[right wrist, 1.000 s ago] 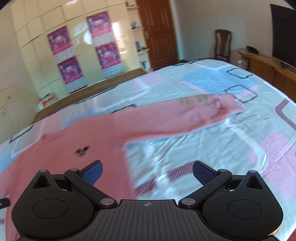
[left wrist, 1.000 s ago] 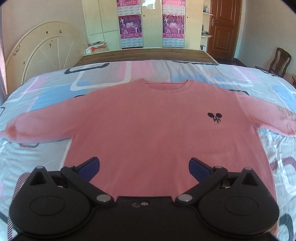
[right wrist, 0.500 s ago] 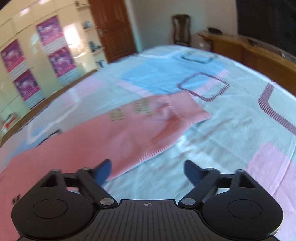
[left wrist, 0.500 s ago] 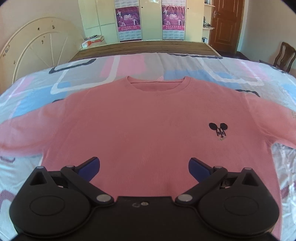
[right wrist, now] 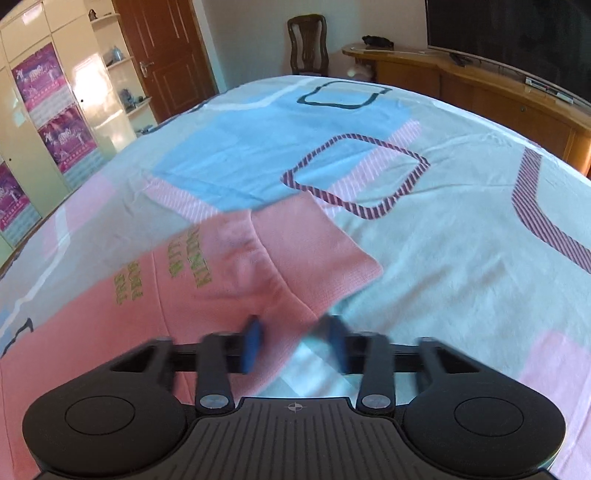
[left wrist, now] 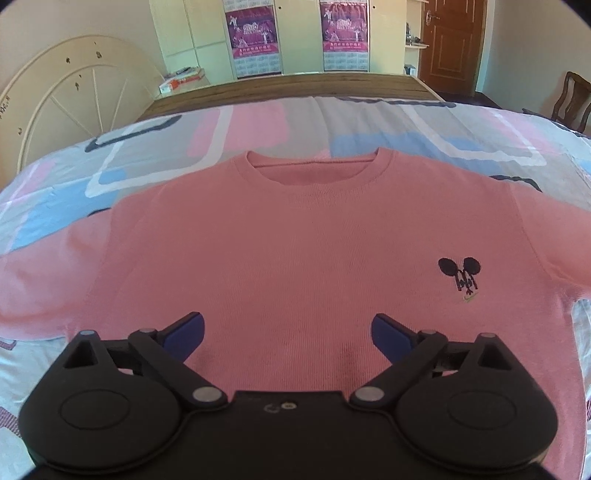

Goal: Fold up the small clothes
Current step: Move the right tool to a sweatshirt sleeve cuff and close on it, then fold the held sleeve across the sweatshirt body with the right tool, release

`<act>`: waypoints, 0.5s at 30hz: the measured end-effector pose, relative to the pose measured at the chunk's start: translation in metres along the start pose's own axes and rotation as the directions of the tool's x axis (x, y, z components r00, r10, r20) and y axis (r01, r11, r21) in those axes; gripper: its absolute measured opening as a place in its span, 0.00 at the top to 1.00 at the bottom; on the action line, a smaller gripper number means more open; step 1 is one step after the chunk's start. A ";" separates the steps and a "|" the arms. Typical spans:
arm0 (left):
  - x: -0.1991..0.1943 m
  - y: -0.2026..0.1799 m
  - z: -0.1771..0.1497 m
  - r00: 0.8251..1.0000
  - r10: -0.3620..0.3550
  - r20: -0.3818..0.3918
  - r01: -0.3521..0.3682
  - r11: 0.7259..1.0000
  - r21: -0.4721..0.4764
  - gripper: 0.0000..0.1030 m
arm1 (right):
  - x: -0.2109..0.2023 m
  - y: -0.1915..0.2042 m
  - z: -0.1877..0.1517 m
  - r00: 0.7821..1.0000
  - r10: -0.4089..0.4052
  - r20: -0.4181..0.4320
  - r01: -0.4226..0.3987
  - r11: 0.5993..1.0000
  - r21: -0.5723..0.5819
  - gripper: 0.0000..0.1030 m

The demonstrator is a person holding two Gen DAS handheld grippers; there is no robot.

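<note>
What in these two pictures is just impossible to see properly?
- Left wrist view: both sleeves of the pink sweater run off the side edges; its hem is hidden behind the left gripper.
- Right wrist view: the right gripper fingers are motion-blurred, so whether they pinch the sleeve cuff is unclear.
- Right wrist view: the green lettering is blurred, unreadable.
- Left wrist view: the posters print is too small.

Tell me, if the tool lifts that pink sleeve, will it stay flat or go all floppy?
Probably floppy: the pink sleeve is soft knit and already creases near its cuff. It will likely drape and sag from the right tool. It looks light, so it should lift easily, though the sweater body may drag along the bedsheet.
</note>
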State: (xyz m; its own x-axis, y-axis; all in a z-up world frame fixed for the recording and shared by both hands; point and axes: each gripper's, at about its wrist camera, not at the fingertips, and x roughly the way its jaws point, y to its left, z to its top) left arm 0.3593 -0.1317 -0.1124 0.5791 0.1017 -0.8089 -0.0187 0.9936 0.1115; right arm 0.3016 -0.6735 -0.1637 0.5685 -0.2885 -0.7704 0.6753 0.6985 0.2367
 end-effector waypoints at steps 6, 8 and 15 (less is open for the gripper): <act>0.005 0.005 -0.002 0.999 -0.035 -0.007 0.035 0.999 -0.001 0.23 | 0.001 0.007 0.003 1.000 0.021 0.021 -0.021 1.000 -0.007 0.92; 0.006 0.010 -0.001 0.999 -0.040 -0.008 0.040 0.999 -0.015 0.25 | -0.005 0.016 0.004 0.998 0.037 0.040 -0.036 0.999 -0.028 0.92; 0.002 0.032 0.001 1.000 -0.025 0.014 0.026 0.998 -0.051 0.27 | -0.048 0.100 -0.001 0.972 0.203 0.120 -0.175 0.961 -0.214 0.93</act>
State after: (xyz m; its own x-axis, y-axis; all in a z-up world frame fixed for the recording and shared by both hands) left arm 0.3603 -0.0998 -0.1099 0.5906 0.0762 -0.8034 -0.0453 0.9971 0.0613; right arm 0.3406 -0.5891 -0.1037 0.7462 -0.2169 -0.6294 0.4492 0.8618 0.2356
